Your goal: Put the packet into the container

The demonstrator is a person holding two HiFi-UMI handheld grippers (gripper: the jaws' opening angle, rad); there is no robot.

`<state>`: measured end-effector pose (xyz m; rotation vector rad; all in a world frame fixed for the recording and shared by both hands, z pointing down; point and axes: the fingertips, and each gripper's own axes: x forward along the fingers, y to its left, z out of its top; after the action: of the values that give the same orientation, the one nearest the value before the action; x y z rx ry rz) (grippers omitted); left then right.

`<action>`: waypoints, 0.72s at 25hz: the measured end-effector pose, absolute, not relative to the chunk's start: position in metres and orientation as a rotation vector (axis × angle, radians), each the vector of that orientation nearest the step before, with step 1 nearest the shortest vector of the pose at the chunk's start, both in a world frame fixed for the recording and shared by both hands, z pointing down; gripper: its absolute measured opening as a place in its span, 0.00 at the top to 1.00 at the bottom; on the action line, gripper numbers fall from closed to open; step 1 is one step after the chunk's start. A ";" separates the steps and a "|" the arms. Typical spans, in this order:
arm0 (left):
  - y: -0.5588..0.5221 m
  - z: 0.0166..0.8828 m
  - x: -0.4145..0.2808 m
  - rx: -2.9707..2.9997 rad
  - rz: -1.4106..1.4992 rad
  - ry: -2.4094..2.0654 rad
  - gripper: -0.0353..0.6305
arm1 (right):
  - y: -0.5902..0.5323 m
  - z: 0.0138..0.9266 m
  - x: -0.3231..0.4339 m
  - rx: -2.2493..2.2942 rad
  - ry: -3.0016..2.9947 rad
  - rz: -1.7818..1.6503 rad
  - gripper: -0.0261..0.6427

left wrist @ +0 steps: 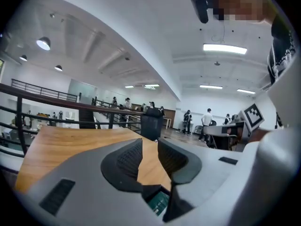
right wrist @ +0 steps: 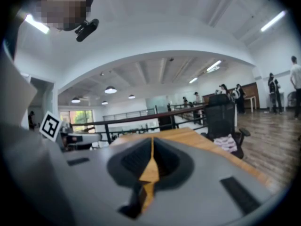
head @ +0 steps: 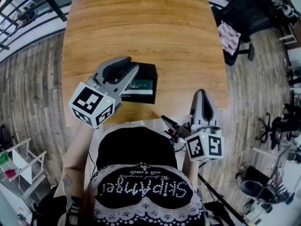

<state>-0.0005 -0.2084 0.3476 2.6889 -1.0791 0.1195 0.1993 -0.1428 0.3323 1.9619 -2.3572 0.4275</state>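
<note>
I'm hovering narrow, empty left tongs (head: 128,66) over the packet (head: 143,84) in the container (head: 153,74), right tongs (head: 201,94) closed; pulling away straight looks wisest.

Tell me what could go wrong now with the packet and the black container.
The container sits near the front edge of the table with the left tool right above it; a careless swing could knock it off. The tool hides part of the packet, so it may not lie fully inside.

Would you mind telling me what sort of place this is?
Probably an open-plan office or lab: a long wooden table, an office chair, a railing and people standing beyond.
</note>
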 end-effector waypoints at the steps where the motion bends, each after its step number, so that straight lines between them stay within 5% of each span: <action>1: -0.208 0.338 -0.006 2.679 0.078 -1.129 0.77 | -0.142 0.331 0.199 1.961 -2.364 0.421 0.91; 5: -0.205 0.303 -0.030 2.648 -0.046 -1.301 0.85 | -0.142 0.324 0.198 1.953 -2.391 0.393 0.91; 18: -0.168 0.271 -0.083 2.527 -0.149 -1.658 0.90 | -0.134 0.310 0.189 1.918 -2.435 0.296 0.91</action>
<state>-0.0832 -0.1679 0.2713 2.5274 -1.6584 -0.1492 0.1892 -0.1343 0.3095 1.9182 -2.4348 0.2959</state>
